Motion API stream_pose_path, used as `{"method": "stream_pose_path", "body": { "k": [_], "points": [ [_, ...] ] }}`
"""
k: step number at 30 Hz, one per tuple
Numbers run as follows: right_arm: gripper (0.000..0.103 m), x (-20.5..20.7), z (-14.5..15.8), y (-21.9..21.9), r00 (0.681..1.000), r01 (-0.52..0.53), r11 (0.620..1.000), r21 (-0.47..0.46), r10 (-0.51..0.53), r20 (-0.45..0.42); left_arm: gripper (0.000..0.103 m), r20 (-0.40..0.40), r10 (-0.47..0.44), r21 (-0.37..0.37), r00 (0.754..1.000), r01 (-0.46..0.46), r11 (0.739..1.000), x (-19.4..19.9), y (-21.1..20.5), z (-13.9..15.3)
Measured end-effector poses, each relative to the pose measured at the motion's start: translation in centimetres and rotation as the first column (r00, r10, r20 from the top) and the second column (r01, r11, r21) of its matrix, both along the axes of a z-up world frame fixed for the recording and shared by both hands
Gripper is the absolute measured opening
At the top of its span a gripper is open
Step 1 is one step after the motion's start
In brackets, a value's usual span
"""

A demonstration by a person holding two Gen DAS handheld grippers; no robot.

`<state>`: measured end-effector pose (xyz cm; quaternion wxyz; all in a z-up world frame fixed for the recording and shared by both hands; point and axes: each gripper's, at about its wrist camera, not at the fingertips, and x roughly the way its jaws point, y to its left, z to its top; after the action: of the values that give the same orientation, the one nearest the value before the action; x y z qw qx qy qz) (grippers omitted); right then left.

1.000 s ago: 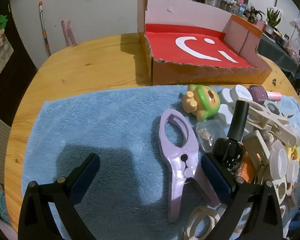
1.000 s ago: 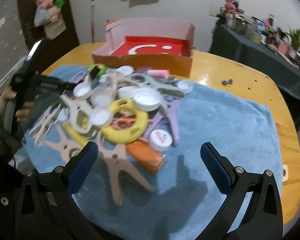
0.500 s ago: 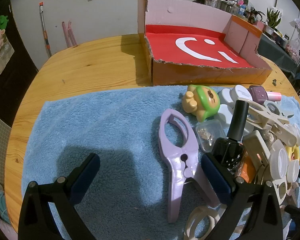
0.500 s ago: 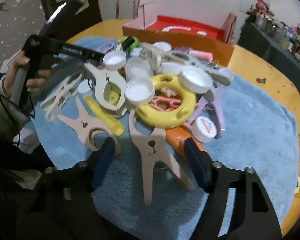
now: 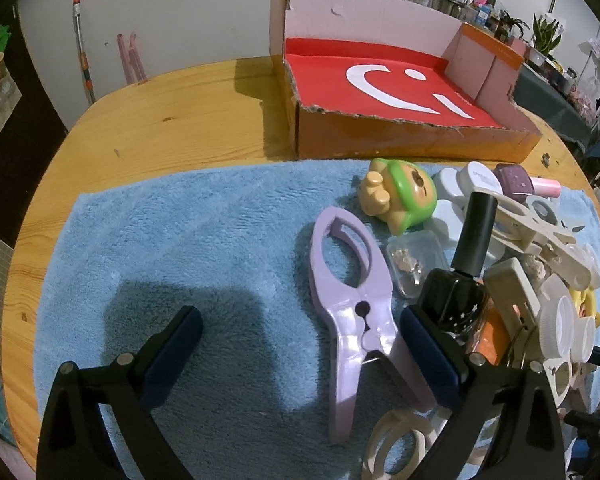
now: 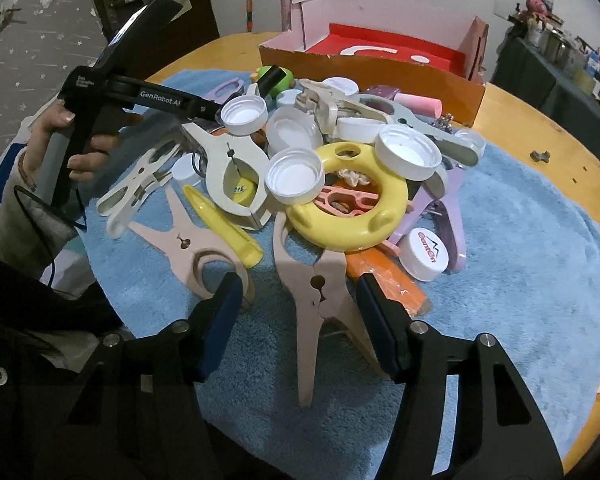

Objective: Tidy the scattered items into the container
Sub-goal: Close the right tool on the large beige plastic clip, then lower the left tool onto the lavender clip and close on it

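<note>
Blue towel (image 5: 187, 240) is spread over the round wooden table (image 5: 171, 120), viewed from the left wrist. Left gripper (image 5: 300, 344) is held low over the towel with jaws spread wide and nothing between them. A lilac clamp (image 5: 350, 280) is seen lying flat just inside the right-hand finger (image 5: 428, 348). A black nail-polish bottle (image 5: 460, 284) stands beside that finger; whether they touch cannot be told. A green-and-tan toy figure (image 5: 400, 196) lies on its side beyond the clamp. The cardboard box (image 5: 416, 144) with red floor sits behind the towel on bare wood.

From the right wrist, the left hand (image 6: 79, 148) is seen gripping its tool at the pile's left edge. Right gripper (image 6: 300, 312) is set at medium width, its fingers flanking a beige clamp (image 6: 320, 280) without visible contact. A yellow ring (image 6: 352, 208) is stacked behind, with white caps (image 6: 295, 176) resting on it. A labelled cap (image 6: 426, 254) lies to the right.
</note>
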<state>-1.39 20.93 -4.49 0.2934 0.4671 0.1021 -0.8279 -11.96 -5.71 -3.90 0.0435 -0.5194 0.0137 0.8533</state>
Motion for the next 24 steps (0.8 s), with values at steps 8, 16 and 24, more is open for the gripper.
{"method": "stream_pose_path", "body": {
  "k": [8,16,24],
  "points": [
    [0.058,-1.3,-0.5,0.8,0.996,-0.029,0.997,-0.074,0.035,0.084,0.101,0.019,-0.006,0.028,1.0,0.006,1.0,-0.2,-0.3,-0.3],
    [0.053,-1.4,-0.6,0.8,0.995,-0.032,0.996,-0.079,0.04,0.096,0.097,0.026,-0.02,0.038,0.999,0.019,0.999,-0.3,-0.2,-0.2],
    [0.043,-1.2,-1.0,0.8,0.996,-0.036,0.999,-0.036,0.039,0.08,0.09,0.023,-0.028,0.051,0.999,0.027,0.998,-0.1,-0.2,0.0]
  ]
}}
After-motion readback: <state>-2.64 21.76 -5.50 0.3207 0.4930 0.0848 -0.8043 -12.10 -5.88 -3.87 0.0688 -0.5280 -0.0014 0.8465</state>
